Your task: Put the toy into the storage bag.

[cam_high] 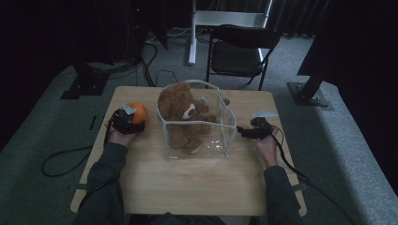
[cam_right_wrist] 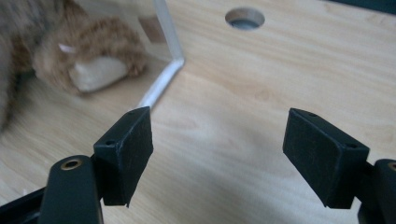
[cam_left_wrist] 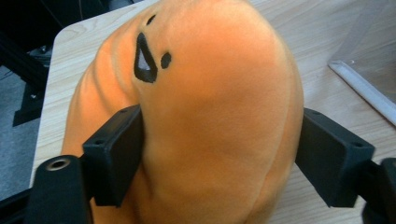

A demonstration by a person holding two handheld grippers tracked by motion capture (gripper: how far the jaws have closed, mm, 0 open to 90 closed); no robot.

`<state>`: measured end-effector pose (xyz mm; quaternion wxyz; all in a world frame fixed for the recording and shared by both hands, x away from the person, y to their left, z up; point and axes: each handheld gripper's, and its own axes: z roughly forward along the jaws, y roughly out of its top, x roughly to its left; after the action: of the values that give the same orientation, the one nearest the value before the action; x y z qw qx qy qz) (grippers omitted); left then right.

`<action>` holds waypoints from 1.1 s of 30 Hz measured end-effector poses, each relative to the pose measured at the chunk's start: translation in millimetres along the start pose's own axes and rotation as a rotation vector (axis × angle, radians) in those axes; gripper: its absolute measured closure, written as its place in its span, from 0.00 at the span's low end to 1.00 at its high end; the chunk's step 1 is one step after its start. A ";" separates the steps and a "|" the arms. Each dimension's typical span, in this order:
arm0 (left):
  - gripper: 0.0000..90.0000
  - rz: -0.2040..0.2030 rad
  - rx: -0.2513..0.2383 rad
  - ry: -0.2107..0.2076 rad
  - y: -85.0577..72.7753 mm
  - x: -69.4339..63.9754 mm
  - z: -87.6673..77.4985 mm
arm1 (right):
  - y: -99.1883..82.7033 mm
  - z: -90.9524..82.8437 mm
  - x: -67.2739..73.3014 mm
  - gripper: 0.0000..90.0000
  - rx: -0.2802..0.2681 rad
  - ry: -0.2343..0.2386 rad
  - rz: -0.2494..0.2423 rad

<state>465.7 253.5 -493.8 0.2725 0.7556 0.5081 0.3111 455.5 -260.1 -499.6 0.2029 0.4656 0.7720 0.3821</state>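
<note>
The left gripper (cam_left_wrist: 219, 154) had its fingers (cam_left_wrist: 116, 158) pressed into both sides of an orange plush toy (cam_left_wrist: 205, 107), which sat on the table (cam_high: 197, 178) near the left edge. The hold was on the soft rounded body, so the toy could squash and slip out on a lift, or roll off that edge if let go. The right gripper (cam_right_wrist: 233, 154) had its fingers (cam_right_wrist: 128, 149) apart with nothing between them, low over bare table near the right edge, just beside the clear bag (cam_high: 225, 136) holding a brown teddy bear (cam_high: 180, 110). The bag's thin floppy wall could get knocked, or fold shut when the orange toy went in, and the bear already took up most of the room
</note>
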 end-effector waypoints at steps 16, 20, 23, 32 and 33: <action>0.46 0.008 -0.025 0.034 -1.0 -4.7 -4.7 | -37.2 10.3 11.2 0.27 -0.015 -0.028 0.005; 0.52 0.010 -0.038 0.036 -2.2 -4.6 -7.4 | -40.9 15.3 13.1 0.27 -0.007 -0.037 0.001; 0.55 0.010 -0.053 0.039 -4.3 -4.0 -10.2 | -42.3 16.7 14.8 0.27 -0.009 -0.050 -0.006; 0.61 -0.016 -0.101 0.012 -7.3 2.3 -23.0 | -44.5 19.7 16.7 0.27 -0.004 -0.070 -0.012; 0.62 -0.019 -0.103 0.005 -7.2 2.6 -23.8 | -44.6 19.8 16.9 0.27 -0.004 -0.074 -0.014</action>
<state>444.3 260.6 -482.9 0.3129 0.7348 0.4992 0.3361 435.5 -249.6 -545.9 0.2348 0.4735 0.7666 0.3648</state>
